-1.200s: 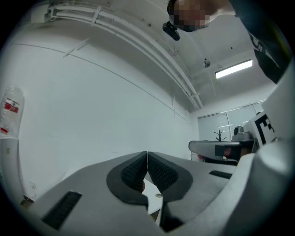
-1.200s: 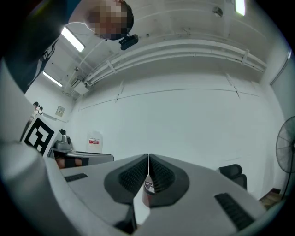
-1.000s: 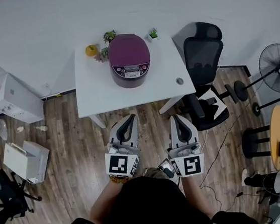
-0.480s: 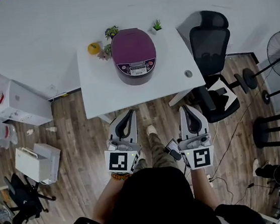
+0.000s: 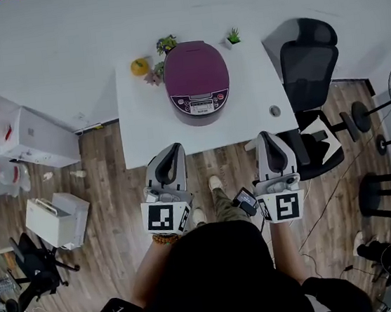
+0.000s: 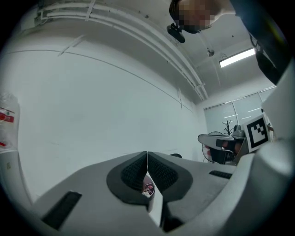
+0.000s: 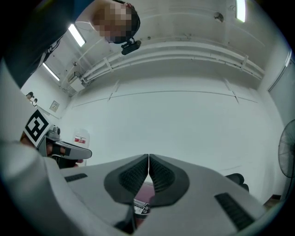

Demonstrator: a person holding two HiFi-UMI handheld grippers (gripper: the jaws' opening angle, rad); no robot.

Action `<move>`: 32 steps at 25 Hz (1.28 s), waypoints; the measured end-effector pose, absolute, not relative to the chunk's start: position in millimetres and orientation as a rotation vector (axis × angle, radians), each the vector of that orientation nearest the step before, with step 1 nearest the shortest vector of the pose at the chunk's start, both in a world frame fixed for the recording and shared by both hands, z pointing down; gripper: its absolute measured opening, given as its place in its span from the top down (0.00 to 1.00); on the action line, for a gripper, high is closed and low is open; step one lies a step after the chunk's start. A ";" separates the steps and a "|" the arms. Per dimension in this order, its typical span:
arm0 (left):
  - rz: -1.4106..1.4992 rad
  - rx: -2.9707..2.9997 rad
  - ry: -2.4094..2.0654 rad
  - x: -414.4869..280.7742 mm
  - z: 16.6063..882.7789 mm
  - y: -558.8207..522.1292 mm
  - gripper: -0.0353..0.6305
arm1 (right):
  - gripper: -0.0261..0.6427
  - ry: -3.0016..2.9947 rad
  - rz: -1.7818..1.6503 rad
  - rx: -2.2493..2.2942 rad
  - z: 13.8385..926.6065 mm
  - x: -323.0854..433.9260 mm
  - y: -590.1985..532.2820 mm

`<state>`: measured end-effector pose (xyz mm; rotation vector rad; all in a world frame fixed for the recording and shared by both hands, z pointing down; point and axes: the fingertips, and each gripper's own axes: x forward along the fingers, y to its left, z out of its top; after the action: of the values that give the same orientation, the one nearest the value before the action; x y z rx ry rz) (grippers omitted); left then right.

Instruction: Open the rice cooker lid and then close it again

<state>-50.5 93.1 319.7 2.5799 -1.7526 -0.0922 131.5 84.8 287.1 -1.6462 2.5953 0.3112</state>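
Head view. At 12 o'clock, the rounded plum-purple rice cooker [image 5: 196,74] bears a silver-grey control panel [image 5: 202,103]. It stands on a plain white rectangular table [image 5: 143,133]. At 11 o'clock are a small yellow round object [image 5: 139,67] and green-leaved potted plants [image 5: 166,45]. At 2 o'clock is a black swivel office chair [image 5: 310,67]. The plank floor [image 5: 111,218] is brown with wood grain. The left gripper [image 5: 175,148] and right gripper [image 5: 264,136] are pale grey plastic with black cross-hatched pads [image 6: 133,174]. Their marker cubes [image 5: 165,217] show black-and-white squares. At 9 o'clock are white cartons [image 5: 41,139].
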 end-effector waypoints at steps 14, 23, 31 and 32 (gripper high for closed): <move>0.082 2.550 -1.805 -8.6 343.5 5.5 0.91 | 0.92 2.788 0.096 -1.483 331.0 158.5 -16.4; 0.196 2.458 -1.909 -2.0 365.4 -31.8 0.91 | 0.92 2.946 0.053 -1.323 354.6 164.9 -71.6; 0.216 2.368 -1.901 -32.9 396.3 -54.2 0.91 | 0.92 3.044 0.045 -1.244 358.3 130.9 -108.2; 0.221 2.374 -1.888 -36.7 399.4 -60.0 0.91 | 0.92 3.051 0.049 -1.227 356.5 123.0 -112.9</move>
<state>-36.7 -60.0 399.4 2.3744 -1.8876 0.2215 123.0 -112.9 356.5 -1.2266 3.0507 0.0486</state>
